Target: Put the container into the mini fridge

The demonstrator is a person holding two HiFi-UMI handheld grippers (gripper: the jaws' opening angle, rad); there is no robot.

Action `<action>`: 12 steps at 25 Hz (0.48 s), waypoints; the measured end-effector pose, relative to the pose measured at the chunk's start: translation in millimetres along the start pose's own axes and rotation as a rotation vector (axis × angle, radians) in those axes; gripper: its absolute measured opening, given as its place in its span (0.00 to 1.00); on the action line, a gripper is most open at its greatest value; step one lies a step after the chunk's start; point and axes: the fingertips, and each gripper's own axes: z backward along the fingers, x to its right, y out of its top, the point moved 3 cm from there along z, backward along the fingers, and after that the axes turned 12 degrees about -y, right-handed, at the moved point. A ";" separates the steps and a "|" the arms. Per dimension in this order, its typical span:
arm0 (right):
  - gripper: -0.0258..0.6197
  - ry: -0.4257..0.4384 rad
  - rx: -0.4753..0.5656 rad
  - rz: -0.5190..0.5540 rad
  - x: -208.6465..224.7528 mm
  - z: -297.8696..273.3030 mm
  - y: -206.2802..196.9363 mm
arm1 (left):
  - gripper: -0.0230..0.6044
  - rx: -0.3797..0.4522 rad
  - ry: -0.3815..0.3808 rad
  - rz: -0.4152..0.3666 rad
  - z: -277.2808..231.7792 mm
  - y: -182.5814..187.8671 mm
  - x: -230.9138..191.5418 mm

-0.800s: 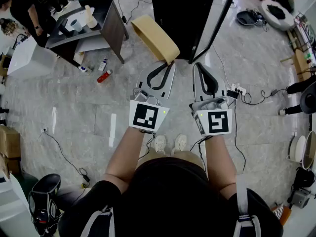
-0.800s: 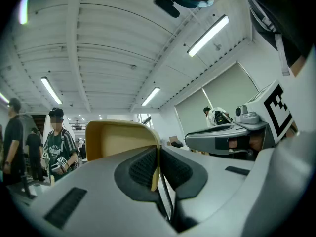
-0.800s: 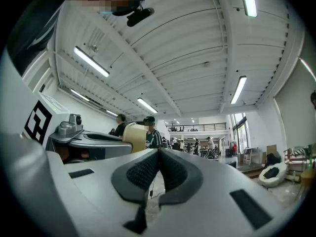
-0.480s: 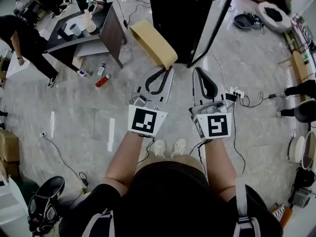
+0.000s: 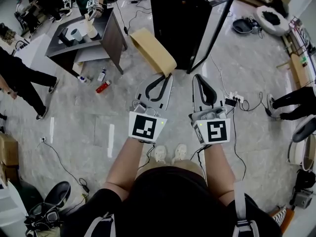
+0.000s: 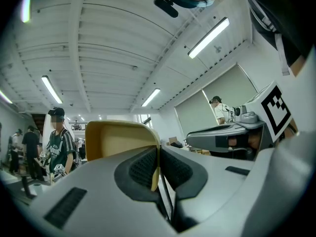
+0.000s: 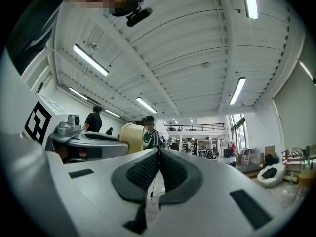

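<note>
Dark side table [image 5: 112, 33] at far left: it carries pale cups [image 5: 76, 33], and small bottles [image 5: 103, 86] lie on the floor beside it. None of these belongs to the task.

Tan container [image 5: 154, 43]: it is held out ahead of the left gripper [image 5: 167, 73], above the floor and just left of the mini fridge [image 5: 180, 23]. The left gripper view shows the jaws clamped on one thin wall of the container [image 6: 118, 137], one pad on each face. Its hollow shows nothing inside.

Mini fridge: black and upright, with its door [image 5: 212, 31] swung open to the right. The interior is too dark to show any contents.

Right gripper [image 5: 200, 83]: the jaws are pressed together on nothing, and it is held alongside the left.

Step in hand, by judgement: carrying the container to the fridge, with insertion not yet done. The next move calls for advancing the left gripper so the container clears the door edge and enters the opening level. The jaws then release once it rests inside.
</note>
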 end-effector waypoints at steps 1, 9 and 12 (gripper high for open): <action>0.10 0.001 0.000 0.001 -2.1 -0.1 0.6 | 0.09 -0.001 0.000 0.002 1.7 -0.2 -0.9; 0.10 -0.011 0.002 0.002 -20.0 -4.3 6.5 | 0.09 0.000 -0.017 0.004 14.2 -0.7 -11.6; 0.10 -0.018 0.000 0.007 -28.0 -1.4 7.5 | 0.09 0.011 -0.023 0.015 21.3 -1.5 -13.5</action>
